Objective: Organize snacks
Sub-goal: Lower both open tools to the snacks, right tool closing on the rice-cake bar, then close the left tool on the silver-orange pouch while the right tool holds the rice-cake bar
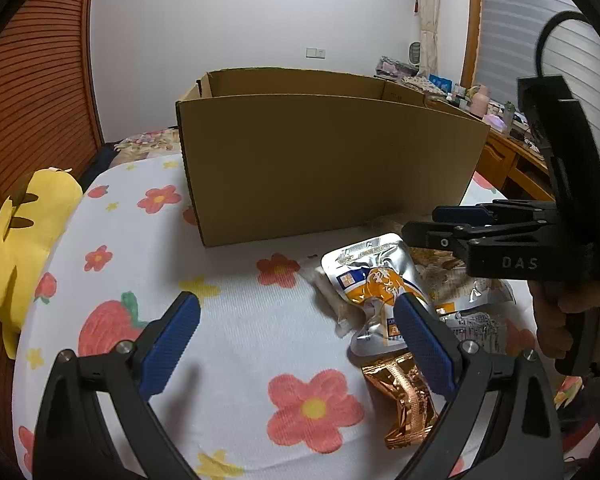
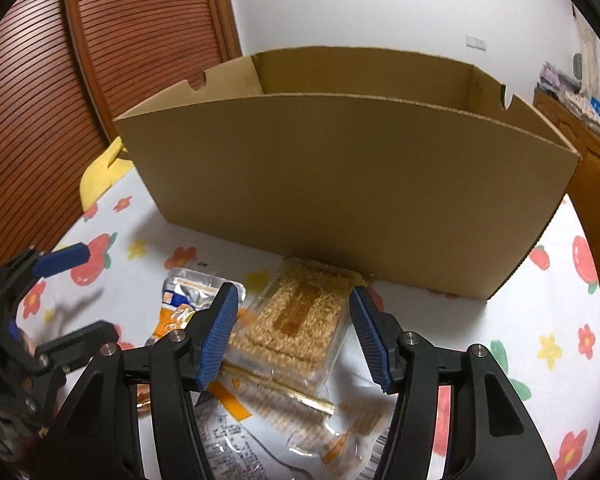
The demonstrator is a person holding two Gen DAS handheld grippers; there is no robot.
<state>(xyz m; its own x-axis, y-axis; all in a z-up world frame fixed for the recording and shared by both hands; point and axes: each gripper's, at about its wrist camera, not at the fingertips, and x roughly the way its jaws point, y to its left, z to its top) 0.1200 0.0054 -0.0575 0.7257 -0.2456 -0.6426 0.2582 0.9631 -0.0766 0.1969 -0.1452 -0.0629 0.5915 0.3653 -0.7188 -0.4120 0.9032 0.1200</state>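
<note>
Between the parted blue-padded fingers of the right gripper (image 2: pixel 292 336) lies a clear packet of golden-brown crispy rice cake (image 2: pixel 296 316), its far end touching the foot of the open brown cardboard box (image 2: pixel 340 184); the pads stand clear of it, so nothing is gripped. Ahead of the right-hand finger of the left gripper (image 1: pixel 296 344), also open and empty, lie a silver-and-orange foil pouch (image 1: pixel 374 280) and a crumpled copper foil wrapper (image 1: pixel 408 400) on the flower-printed white cloth (image 1: pixel 236 344). The step looks like reaching for a first snack. Next, the right fingers must settle around the packet, close, then lift it over the box's near wall. What the box holds cannot be told.
</note>
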